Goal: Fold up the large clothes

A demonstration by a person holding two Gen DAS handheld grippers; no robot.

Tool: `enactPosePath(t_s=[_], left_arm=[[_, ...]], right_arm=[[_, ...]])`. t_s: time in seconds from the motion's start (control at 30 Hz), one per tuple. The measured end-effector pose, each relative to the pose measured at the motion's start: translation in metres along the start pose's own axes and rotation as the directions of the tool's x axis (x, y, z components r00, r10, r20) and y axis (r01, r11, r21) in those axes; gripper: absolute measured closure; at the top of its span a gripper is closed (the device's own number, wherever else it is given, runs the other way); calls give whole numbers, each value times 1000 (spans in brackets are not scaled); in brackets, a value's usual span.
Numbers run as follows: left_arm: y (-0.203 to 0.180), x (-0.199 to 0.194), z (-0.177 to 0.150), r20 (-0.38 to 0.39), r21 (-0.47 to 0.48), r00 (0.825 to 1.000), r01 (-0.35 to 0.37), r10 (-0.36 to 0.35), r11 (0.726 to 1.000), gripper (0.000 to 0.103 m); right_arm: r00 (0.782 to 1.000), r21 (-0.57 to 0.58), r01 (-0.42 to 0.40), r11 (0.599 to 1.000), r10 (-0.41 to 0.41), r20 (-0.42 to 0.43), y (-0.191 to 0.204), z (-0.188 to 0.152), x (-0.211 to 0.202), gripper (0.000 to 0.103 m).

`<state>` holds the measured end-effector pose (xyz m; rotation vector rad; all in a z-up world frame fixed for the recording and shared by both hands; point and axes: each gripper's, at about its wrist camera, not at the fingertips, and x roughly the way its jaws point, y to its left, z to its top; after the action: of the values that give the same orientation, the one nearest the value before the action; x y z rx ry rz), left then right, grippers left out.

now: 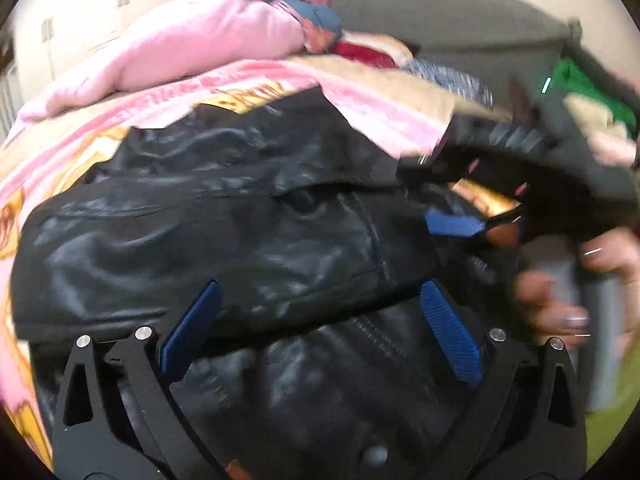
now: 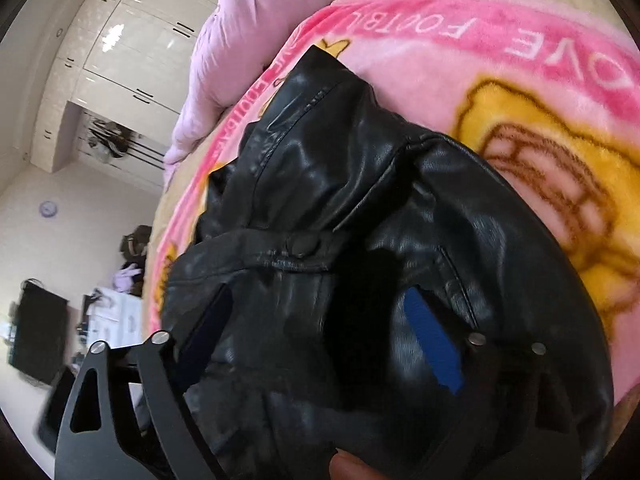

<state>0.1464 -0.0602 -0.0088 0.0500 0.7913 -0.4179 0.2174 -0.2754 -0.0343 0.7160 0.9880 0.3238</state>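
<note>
A black leather jacket [image 1: 224,232] lies crumpled on a pink blanket with a yellow cartoon print [image 2: 520,92]. My left gripper [image 1: 320,286] hovers over the jacket's near part, jaws wide open and its blue pads [image 1: 448,332] clear of the leather. In the right wrist view the jacket [image 2: 320,184] shows a snap tab and a raised fold. My right gripper [image 2: 320,296] stands open with that bunched leather between its fingers; I see no pad pressing on it. The left wrist view catches the right gripper's blue pad [image 1: 456,226] at the jacket's right end, with a hand [image 1: 600,276] behind it.
A pink duvet [image 1: 192,36] and a heap of mixed clothes [image 1: 360,48] lie at the far side of the bed. Glossy white wardrobes [image 2: 132,40] and a dark screen [image 2: 36,336] stand beyond the bed's left edge. Something green [image 1: 580,84] sits at the far right.
</note>
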Motion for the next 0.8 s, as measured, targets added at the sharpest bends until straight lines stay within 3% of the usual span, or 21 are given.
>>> enactPosePath(t_s=[0.03, 0.13, 0.2, 0.23, 0.27, 0.37, 0.57, 0.73, 0.8], left_arm=[[6, -7, 1, 16, -21, 1000, 0, 0, 1000, 10], [43, -38, 4, 86, -123, 994, -51, 62, 991, 10], [68, -54, 7, 113, -201, 985, -104, 128, 974, 10], [84, -62, 7, 123, -249, 978, -136, 171, 959, 10], [99, -68, 7, 128, -286, 971, -159, 202, 945, 10], [140, -81, 3, 130, -383, 958, -190, 257, 904, 10], [189, -99, 7, 148, -523, 946, -173, 288, 835, 10], [200, -83, 27, 139, -551, 950, -160, 279, 819, 10], [200, -66, 37, 124, -538, 956, -161, 267, 827, 10]], right_arm=[[1000, -7, 14, 1000, -14, 2, 2, 1, 5, 21], [999, -21, 44, 999, -44, -13, 7, 5, 19, 42], [998, -62, 52, 997, -54, -25, 14, 6, 26, 75], [999, -76, 44, 996, -46, -24, 18, 3, 27, 78], [999, -111, 33, 993, -34, -2, 26, 0, 23, 89], [996, -258, 35, 966, -14, 84, 57, -4, 5, 92], [969, -533, 59, 844, 79, 233, 136, 11, -34, 94], [944, -612, 114, 782, 107, 312, 162, 30, -43, 94], [933, -623, 143, 769, 104, 343, 156, 35, -41, 94]])
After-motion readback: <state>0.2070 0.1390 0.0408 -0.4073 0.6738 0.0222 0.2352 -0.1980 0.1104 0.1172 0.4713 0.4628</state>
